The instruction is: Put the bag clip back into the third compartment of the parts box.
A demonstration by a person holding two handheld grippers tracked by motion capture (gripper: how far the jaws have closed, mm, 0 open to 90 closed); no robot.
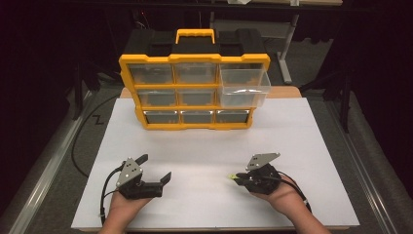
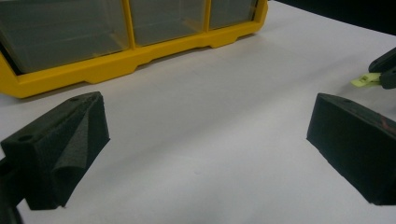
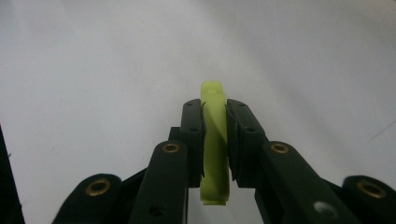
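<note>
R tongs (image 3: 215, 135) clamped on small yellow-green piece (image 3: 215, 140), lower right of high view, over white worktop (image 1: 204, 146). L tongs (image 1: 156, 168) wide, empty, lower left. Organiser (image 1: 195, 92) upper centre, one drawer (image 1: 243, 87) pulled out. Prob. carry step; next: lift piece to that drawer, release inside.

No legible text or markings.

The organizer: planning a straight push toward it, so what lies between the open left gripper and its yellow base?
Only bare white table. The left gripper view shows nothing between the left gripper and the organizer.
</note>
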